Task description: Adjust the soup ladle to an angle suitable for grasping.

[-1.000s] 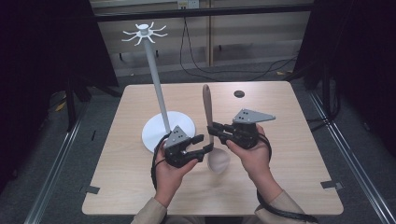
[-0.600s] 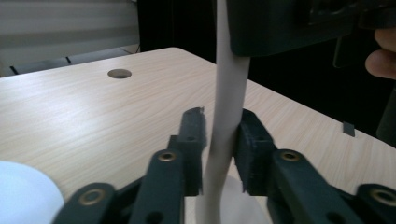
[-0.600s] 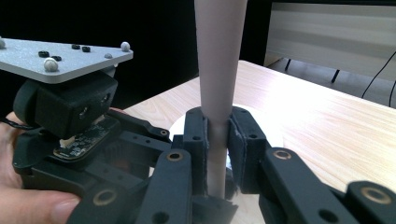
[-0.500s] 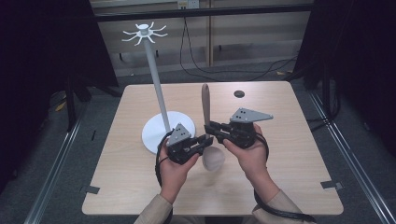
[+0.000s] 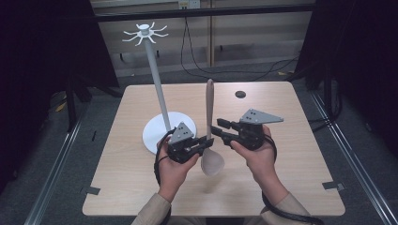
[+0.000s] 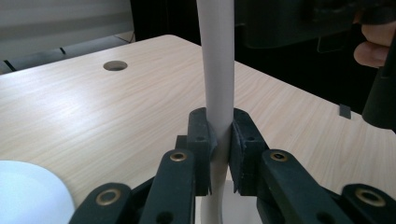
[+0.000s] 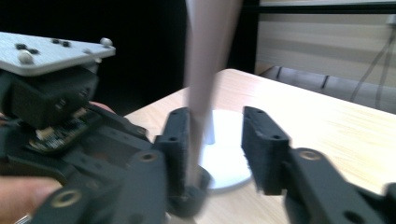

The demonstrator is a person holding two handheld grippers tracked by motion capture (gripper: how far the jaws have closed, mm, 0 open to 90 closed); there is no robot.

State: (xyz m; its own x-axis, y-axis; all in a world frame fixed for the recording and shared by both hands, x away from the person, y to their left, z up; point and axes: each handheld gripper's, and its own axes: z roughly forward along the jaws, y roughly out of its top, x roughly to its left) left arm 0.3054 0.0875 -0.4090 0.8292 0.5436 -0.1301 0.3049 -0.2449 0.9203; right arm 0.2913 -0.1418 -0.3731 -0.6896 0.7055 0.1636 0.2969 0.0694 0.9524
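Observation:
A pale spoon (image 5: 209,105) stands upright over the table, bowl (image 5: 212,162) down and handle up. My left gripper (image 5: 204,146) is shut on the lower handle just above the bowl; its jaws have just been closing. In the left gripper view both pads (image 6: 203,140) press the spoon's handle (image 6: 218,70). My right gripper (image 5: 220,129) reaches in from the right, a little higher on the handle. Its jaws have just been opening. In the right gripper view the handle (image 7: 205,56) lies against the left pad (image 7: 180,135) with a wide gap to the right pad.
A white stand with a round base (image 5: 155,136), a tall pole (image 5: 157,79) and hooks on top (image 5: 145,33) rises just left of my left gripper. A round hole (image 5: 240,94) lies in the far tabletop. Tape marks (image 5: 331,185) sit near the front corners.
The left jaws closed on the spoon's handle. The right jaws, which gripped the handle before, have spread apart. Both hands stayed in place.

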